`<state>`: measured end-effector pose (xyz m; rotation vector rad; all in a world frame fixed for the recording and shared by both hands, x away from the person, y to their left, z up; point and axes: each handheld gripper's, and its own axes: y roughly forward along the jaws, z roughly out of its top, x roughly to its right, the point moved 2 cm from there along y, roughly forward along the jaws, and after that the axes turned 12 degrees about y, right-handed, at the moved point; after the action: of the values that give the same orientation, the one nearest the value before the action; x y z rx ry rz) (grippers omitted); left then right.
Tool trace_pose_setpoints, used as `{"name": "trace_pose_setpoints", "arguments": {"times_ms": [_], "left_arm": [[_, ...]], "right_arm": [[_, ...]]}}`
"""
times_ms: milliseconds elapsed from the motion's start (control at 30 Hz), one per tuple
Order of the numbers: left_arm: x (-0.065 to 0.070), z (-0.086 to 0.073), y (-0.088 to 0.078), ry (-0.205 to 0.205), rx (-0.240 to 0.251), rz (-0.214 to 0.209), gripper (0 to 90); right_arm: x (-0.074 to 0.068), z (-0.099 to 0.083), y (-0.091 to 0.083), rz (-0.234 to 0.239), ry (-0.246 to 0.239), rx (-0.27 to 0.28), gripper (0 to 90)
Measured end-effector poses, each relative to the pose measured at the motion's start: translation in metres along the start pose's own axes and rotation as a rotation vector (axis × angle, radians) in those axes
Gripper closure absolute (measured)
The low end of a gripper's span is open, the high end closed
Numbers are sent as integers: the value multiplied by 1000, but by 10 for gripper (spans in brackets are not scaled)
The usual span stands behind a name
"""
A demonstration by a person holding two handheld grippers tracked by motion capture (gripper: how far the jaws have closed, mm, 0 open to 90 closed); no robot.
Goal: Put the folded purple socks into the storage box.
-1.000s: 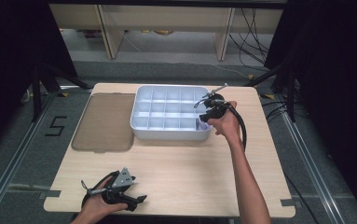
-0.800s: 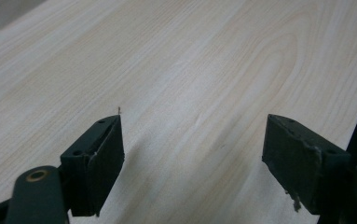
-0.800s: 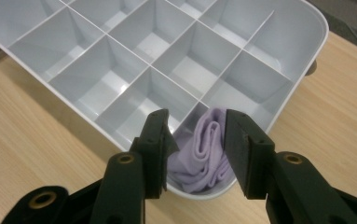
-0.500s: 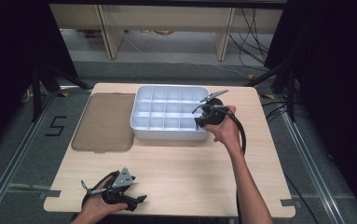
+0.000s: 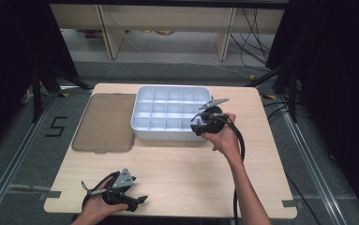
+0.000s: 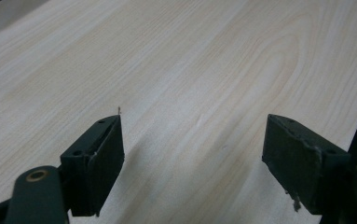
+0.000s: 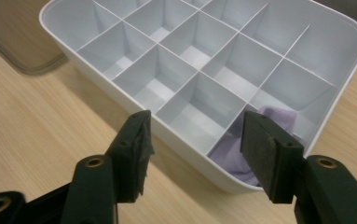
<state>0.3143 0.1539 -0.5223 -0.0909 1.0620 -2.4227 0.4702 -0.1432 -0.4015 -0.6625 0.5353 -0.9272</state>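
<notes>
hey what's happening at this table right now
A person works with a gripper in each hand. The right gripper hovers at the near right corner of a white plastic divided tray; its jaws have just been opening, with nothing between them. A pale purple cloth lies in that corner compartment. A brown translucent lid lies flat beside the tray. The left gripper rests open near the wooden table front edge.
</notes>
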Motion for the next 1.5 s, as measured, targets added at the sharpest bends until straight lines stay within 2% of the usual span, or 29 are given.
{"name": "trace_pose_setpoints", "arguments": {"times_ms": [33,67,100,133,167,233,300,367,400,433,467,500,567,633,667,733,800,833,900,1033,1067,1100,1167,1200,1233,1267,1300,1400,1500], "left_arm": [[0,0,0,1,1,0,198],[-2,0,-1,23,1,2,198],[-1,0,0,10,8,-4,198],[-1,0,0,9,8,-6,198],[-1,0,0,10,8,-4,198],[-2,0,-1,19,8,-4,198],[0,0,1,-17,20,-5,198],[-4,0,-1,23,1,7,198],[-4,-1,-1,15,3,9,198],[-3,-1,-1,-3,6,1,198],[-5,-1,-1,10,9,10,198],[-5,-1,-1,7,5,10,198],[-5,-1,-2,-7,5,13,198],[-6,-1,-1,-9,6,14,198],[-7,-1,-2,10,4,19,198],[-6,-2,-1,-8,5,14,198],[-5,-1,-1,-16,14,8,198],[-5,-1,-1,-12,12,7,197],[-5,-1,-1,-10,11,10,198],[-5,-1,-2,-10,16,16,198],[-5,-1,-2,-11,17,16,198],[-7,-1,-2,9,16,17,198],[-7,-1,-2,7,16,19,198],[-5,-1,-2,-11,16,18,198],[-5,-1,-3,-5,15,12,197],[-4,0,-2,-22,29,13,198],[-5,-1,-2,-12,19,12,198],[-4,0,-2,-7,29,13,197],[-4,0,-2,-19,29,12,198]], "right_arm": [[0,-1,0,5,-5,0,425],[-2,-3,0,9,4,5,420],[-3,-4,0,13,-4,4,416],[-4,-6,2,12,5,39,412],[-5,-7,0,16,8,14,407],[-8,-10,1,29,12,36,400],[-11,-13,0,37,18,19,394],[-13,-16,0,44,19,27,379],[-13,-16,1,56,-3,48,377],[-14,-18,1,68,6,55,378],[-18,-21,1,55,28,45,374],[-16,-21,1,60,-8,42,372],[-19,-23,0,59,14,35,365],[-20,-24,0,53,-11,35,358],[-19,-25,1,51,-25,42,353],[-20,-26,1,50,-9,28,351],[-19,-26,1,57,-38,34,345],[-21,-28,1,50,-13,32,340],[-22,-29,2,63,-38,33,338],[-26,-31,0,60,-7,21,329],[-27,-32,1,70,-19,34,327],[-28,-33,0,72,-8,38,323],[-29,-34,-2,76,-10,37,316],[-29,-35,-3,76,-26,38,312],[-31,-36,-2,79,-12,45,309],[-30,-37,-3,78,-31,40,307],[-31,-38,-3,81,-10,42,304],[-32,-41,-3,84,-3,41,283],[-33,-45,-3,90,0,23,241]]}}
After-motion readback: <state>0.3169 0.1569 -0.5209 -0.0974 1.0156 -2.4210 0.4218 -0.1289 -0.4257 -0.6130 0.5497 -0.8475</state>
